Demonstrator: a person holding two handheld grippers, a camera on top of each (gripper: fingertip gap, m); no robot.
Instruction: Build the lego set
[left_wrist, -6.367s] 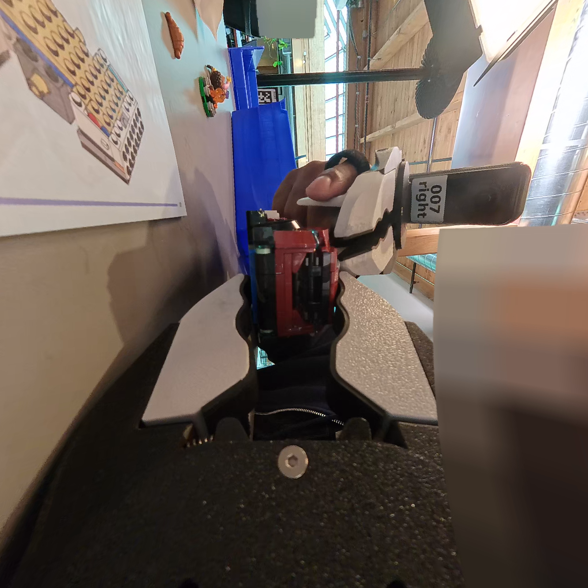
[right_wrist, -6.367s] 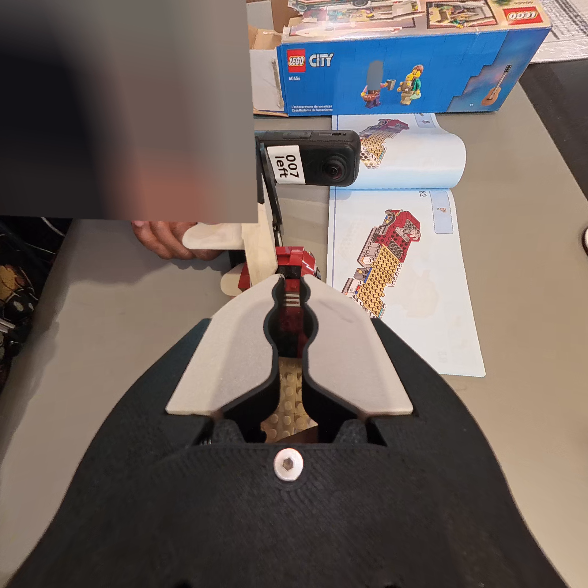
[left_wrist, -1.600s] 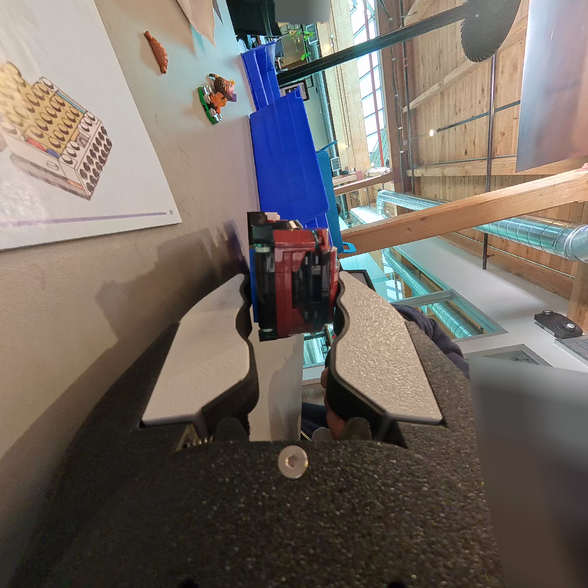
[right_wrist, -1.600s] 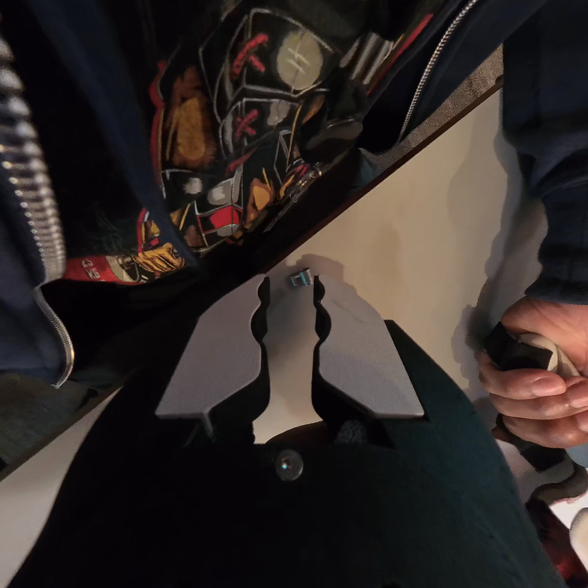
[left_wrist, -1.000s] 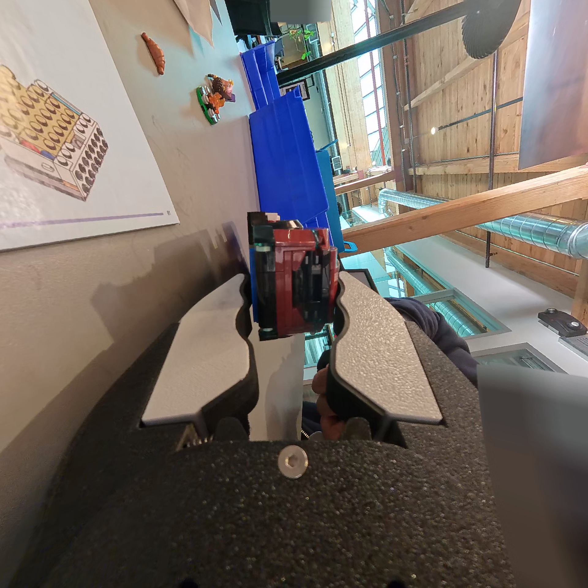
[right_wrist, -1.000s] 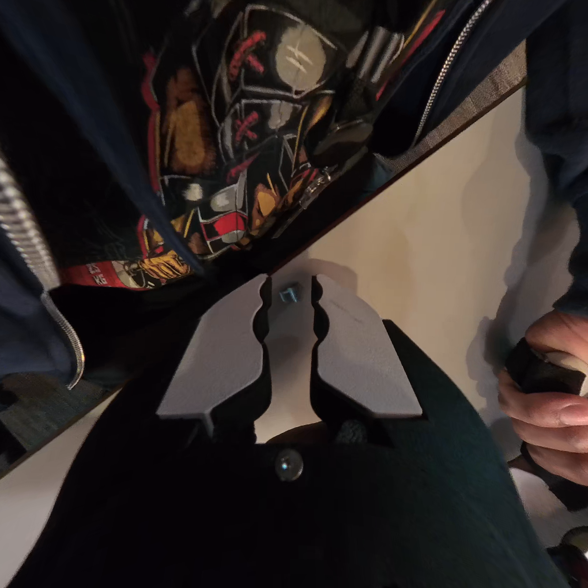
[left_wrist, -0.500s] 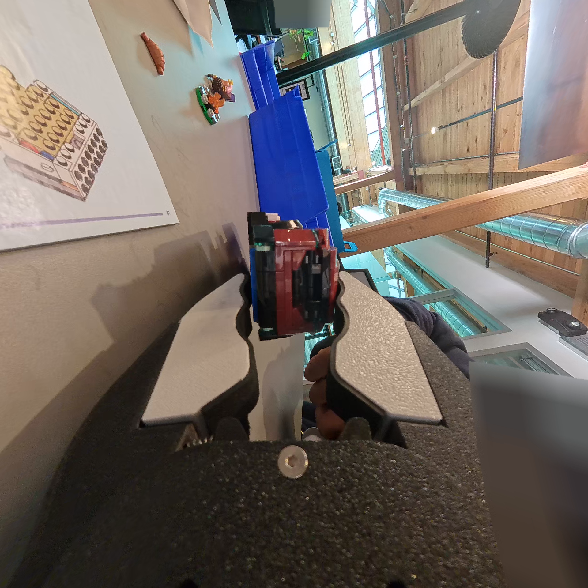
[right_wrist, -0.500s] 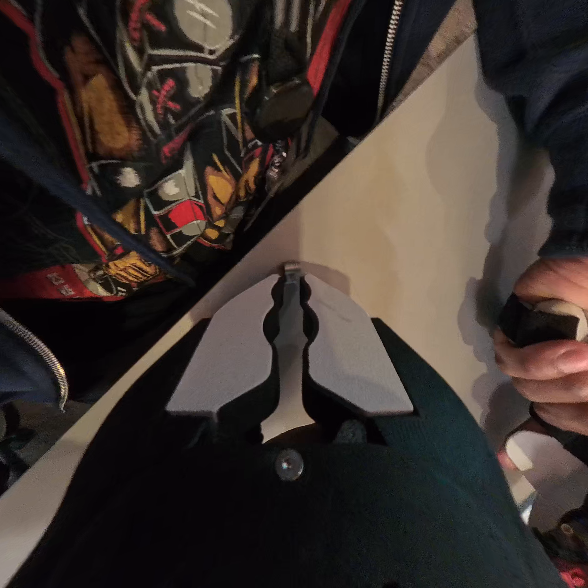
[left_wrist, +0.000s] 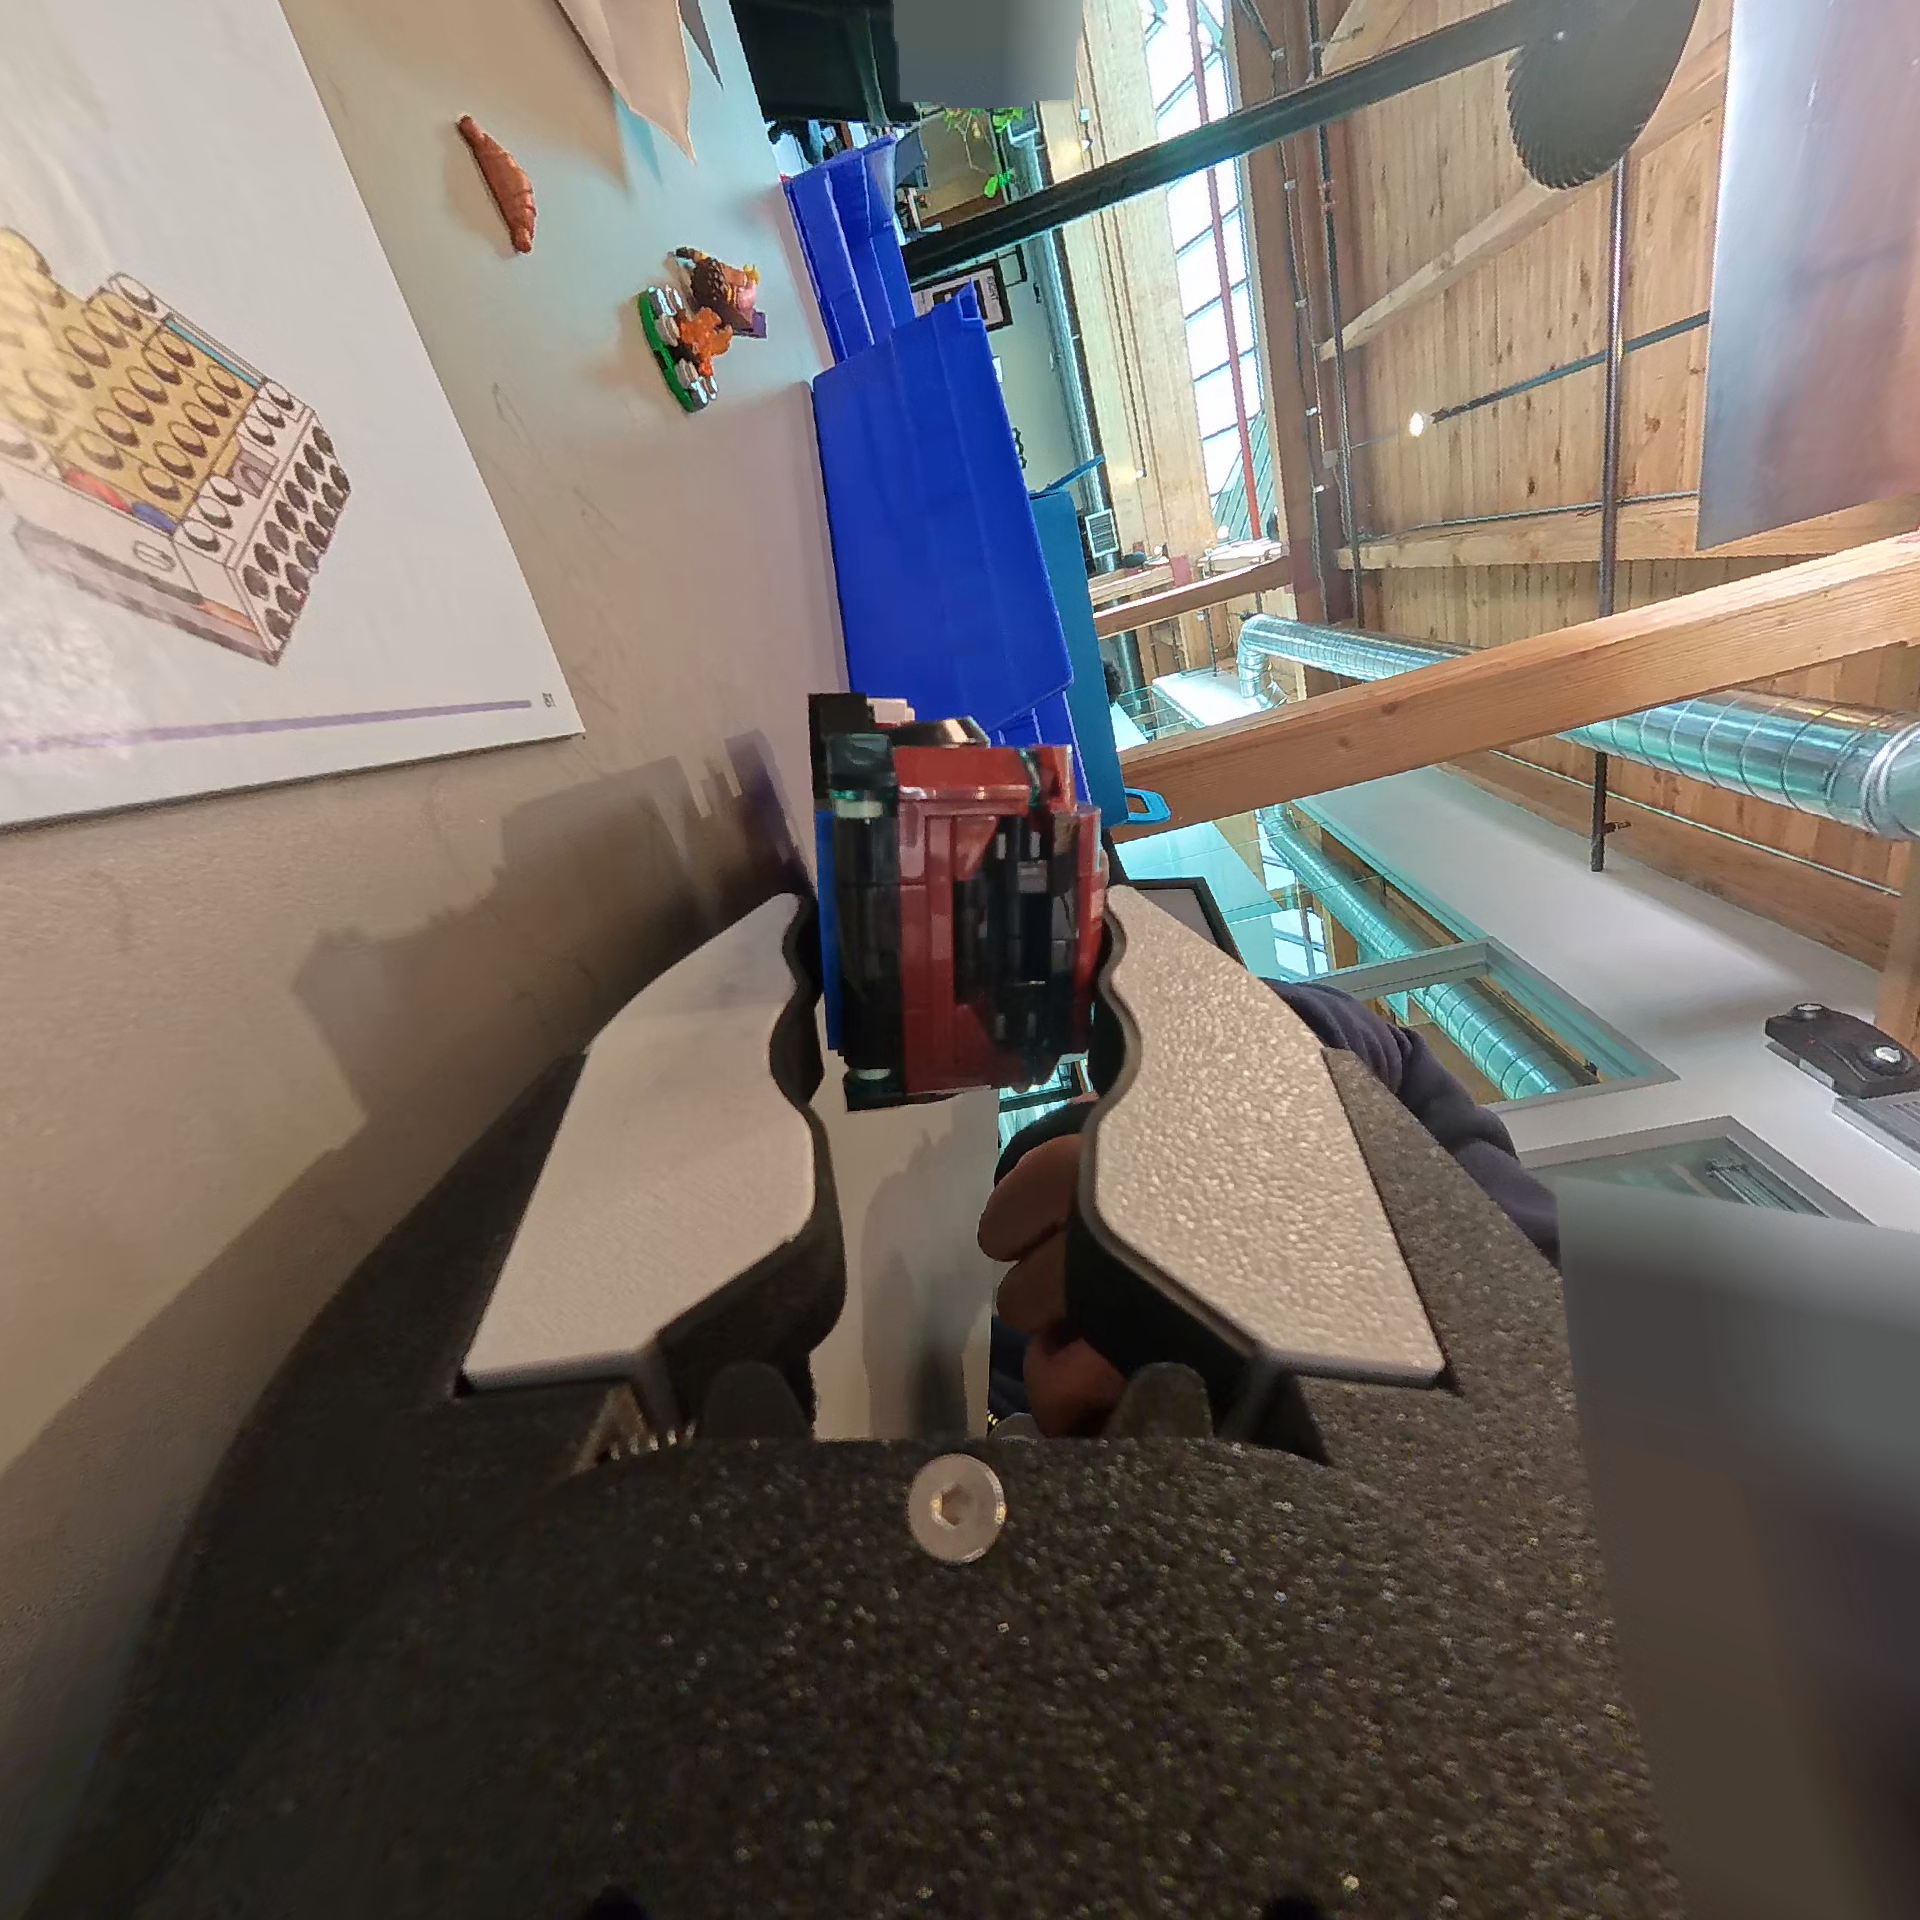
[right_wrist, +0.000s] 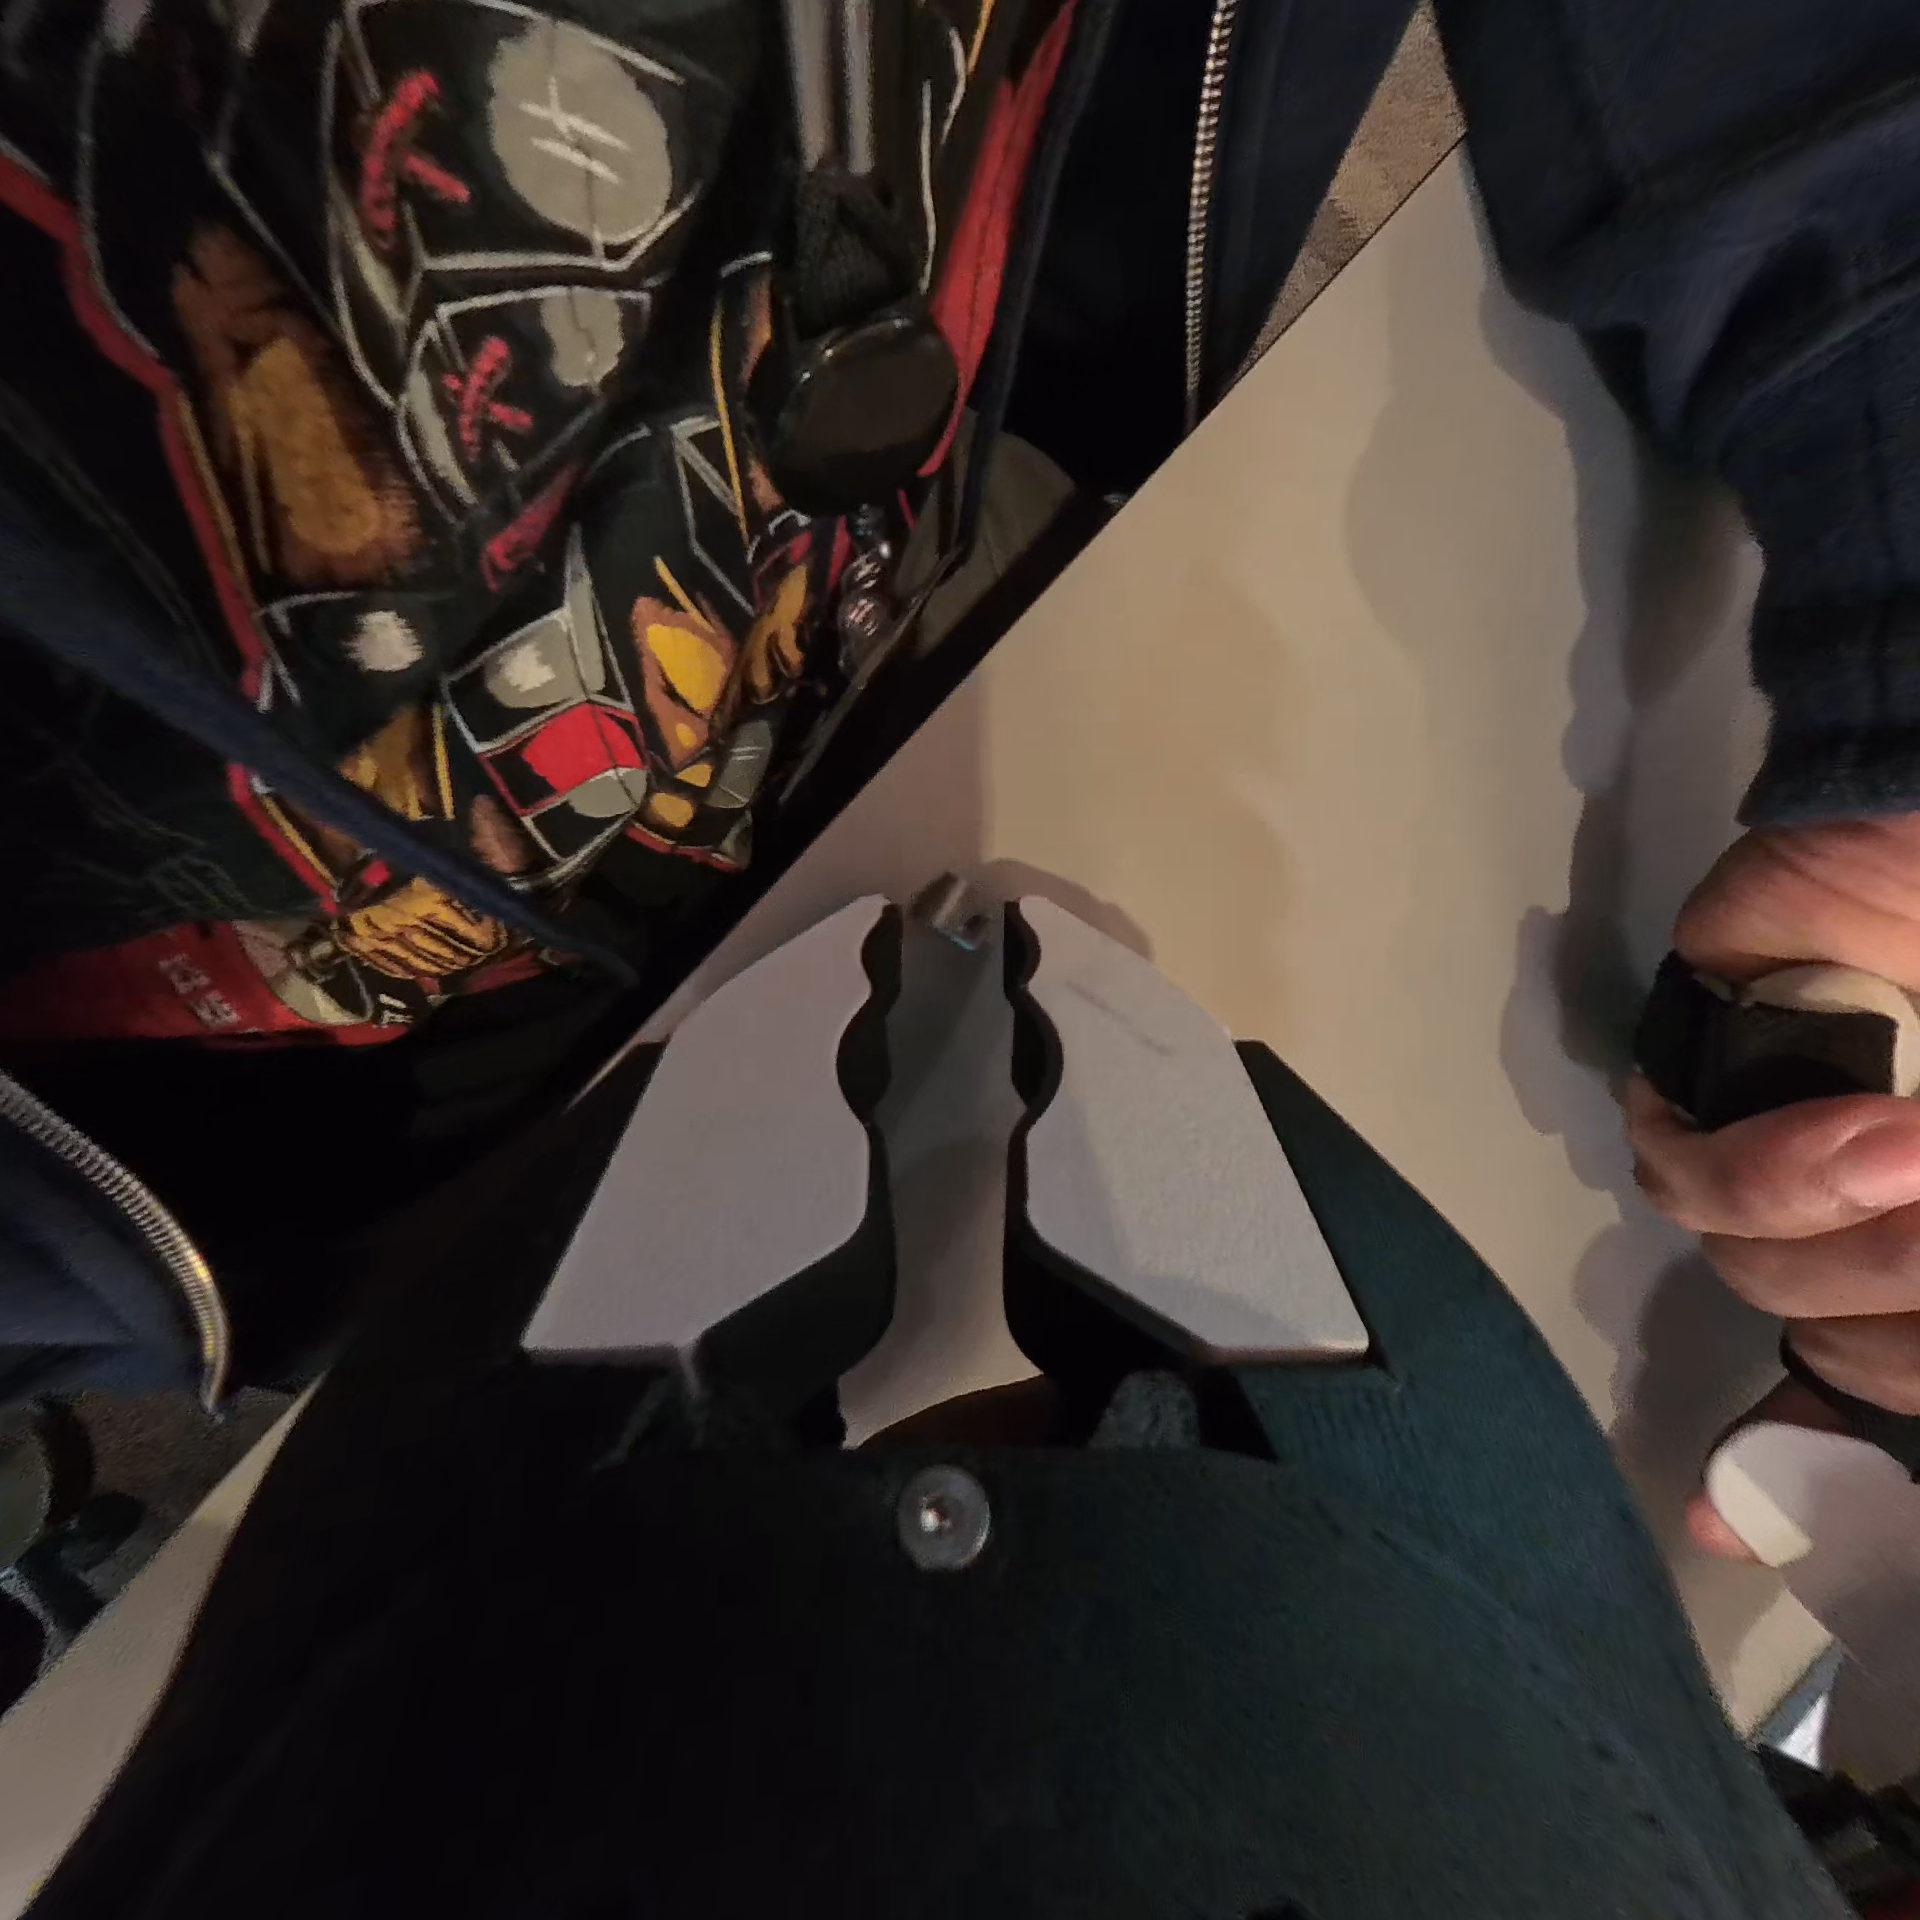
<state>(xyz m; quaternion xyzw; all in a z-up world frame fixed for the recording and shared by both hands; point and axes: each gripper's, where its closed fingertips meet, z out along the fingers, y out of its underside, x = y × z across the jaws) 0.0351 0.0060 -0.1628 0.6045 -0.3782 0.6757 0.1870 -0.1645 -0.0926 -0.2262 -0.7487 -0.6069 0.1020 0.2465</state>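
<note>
Left gripper (left_wrist: 956, 966) clamping a red and black brick-built vehicle body (left_wrist: 961, 914), pads pressed on both its sides, holding it up off the grey table (left_wrist: 312, 1039) with the camera rolled sideways. Lying open on the table nearby, an instruction booklet (left_wrist: 208, 520); farther off, a small brown croissant piece (left_wrist: 499, 182), a little green-based brick figure (left_wrist: 701, 327) and a blue bin (left_wrist: 935, 540).

Right gripper (right_wrist: 951, 920) sitting low over the table's near edge (right_wrist: 1195, 727), right beside a person's printed shirt (right_wrist: 468, 468). Fingers (right_wrist: 1143, 1143) standing narrowly apart, a tiny grey brick piece (right_wrist: 948, 916) lying tilted between the tips, a gap showing on each side, so not gripped. Hand (right_wrist: 1787, 1174) on the left gripper's handle showing at the right.

Judging the pick: worth squaring the tips on the piece's flat faces, keeping them down at the tabletop, closing slowly so that it neither skids nor pops off the edge, and keeping the vehicle body steady meanwhile.
</note>
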